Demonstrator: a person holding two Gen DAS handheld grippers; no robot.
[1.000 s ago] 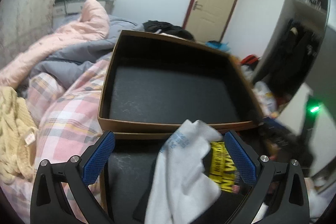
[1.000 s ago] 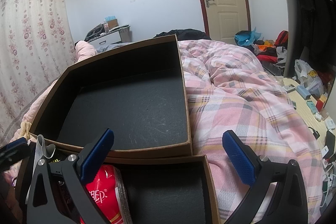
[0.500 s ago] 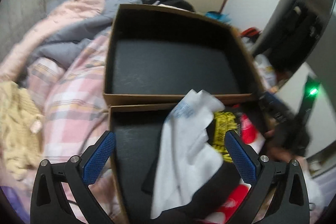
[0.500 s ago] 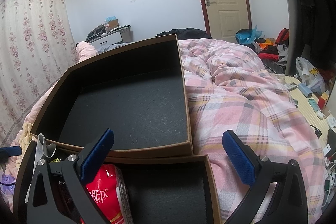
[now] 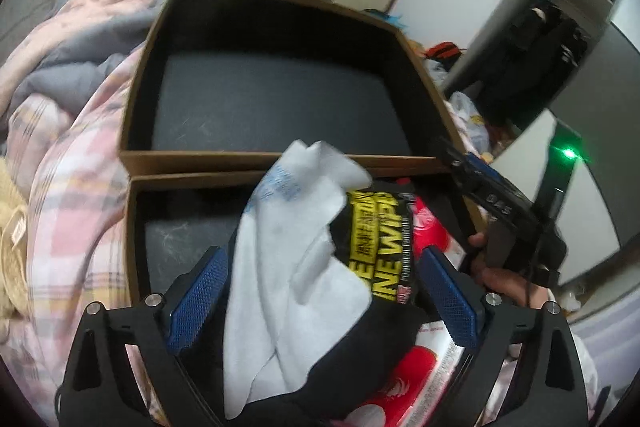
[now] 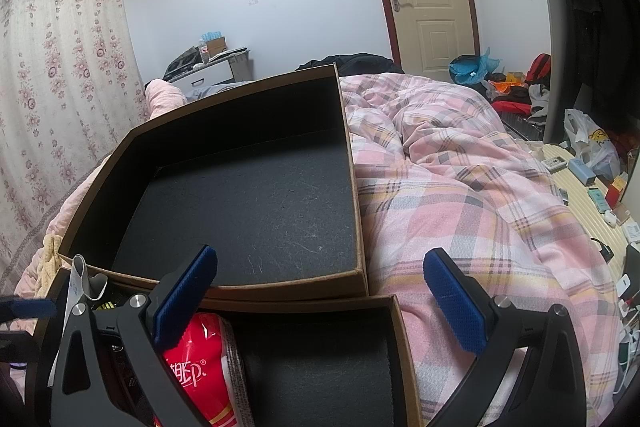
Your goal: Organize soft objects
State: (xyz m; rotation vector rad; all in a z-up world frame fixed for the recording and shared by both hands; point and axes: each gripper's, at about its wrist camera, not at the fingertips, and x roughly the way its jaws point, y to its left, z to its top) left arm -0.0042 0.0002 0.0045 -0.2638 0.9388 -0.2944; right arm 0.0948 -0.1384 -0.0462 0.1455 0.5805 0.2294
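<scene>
In the left wrist view, a white cloth [image 5: 296, 247] lies draped over a black pack with yellow lettering [image 5: 376, 235] and a red tissue pack [image 5: 404, 375] in the near brown box [image 5: 136, 227]. My left gripper [image 5: 320, 267] hangs over them with its jaws closing. The cloth and black pack sit between the blue pads, which do not visibly press on them. My right gripper [image 6: 318, 259] stands open over the same box, with nothing between its fingers. The red tissue pack [image 6: 192, 363] is just below its left finger. The far brown box [image 6: 352, 167] holds nothing.
Both boxes rest on a bed with a pink plaid quilt [image 6: 460, 187]. A cream knitted item [image 5: 12, 247] lies left of the boxes. A hand [image 5: 504, 279] holds the right gripper beside the near box. Clutter covers the floor [image 6: 580, 167] on the right.
The left gripper has tipped downward and come closer to the white cloth and packs, and its pads now stand slightly nearer together. The right gripper has stayed still.
</scene>
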